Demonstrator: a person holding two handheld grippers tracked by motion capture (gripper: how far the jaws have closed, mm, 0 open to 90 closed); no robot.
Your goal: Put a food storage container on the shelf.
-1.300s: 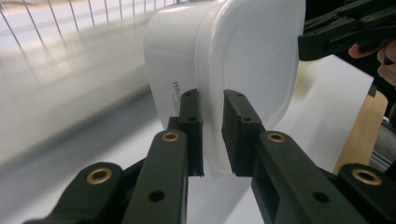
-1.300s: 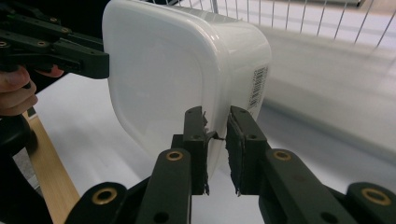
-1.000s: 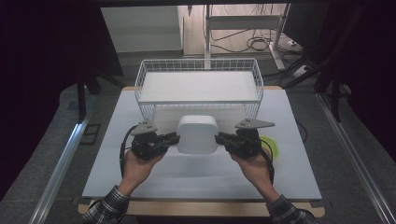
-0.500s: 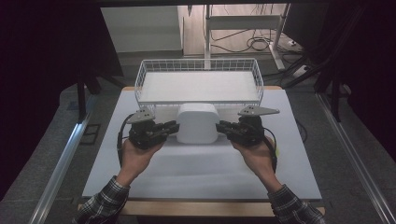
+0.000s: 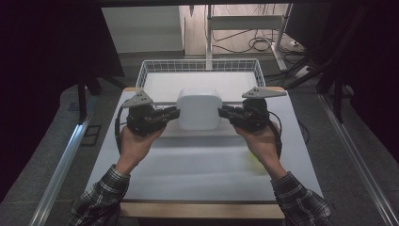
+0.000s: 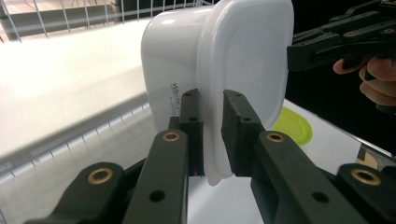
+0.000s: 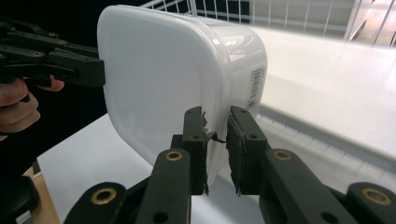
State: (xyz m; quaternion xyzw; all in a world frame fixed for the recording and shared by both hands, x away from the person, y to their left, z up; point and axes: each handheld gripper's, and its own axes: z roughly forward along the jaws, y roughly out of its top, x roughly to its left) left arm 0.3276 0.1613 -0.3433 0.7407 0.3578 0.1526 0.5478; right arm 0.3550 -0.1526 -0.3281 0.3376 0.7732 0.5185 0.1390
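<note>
We hold the white rounded plastic container (image 5: 198, 109) with its lid on in the air, at the near edge of the white wire basket (image 5: 147, 70), which lies at twelve o'clock from it. At nine o'clock the left gripper (image 5: 170, 114) is clamped on the thin lid rim, and at three o'clock the right gripper (image 5: 225, 113) pinches the opposite rim. The risk we see: both grips catch only a narrow lip, so the container may slip or the lid may pop off if one hand lifts faster. Its bottom could also strike the basket wall. A yellow-green round lid (image 6: 293, 125) lies on the white table (image 5: 197, 165), at five o'clock from the container
</note>
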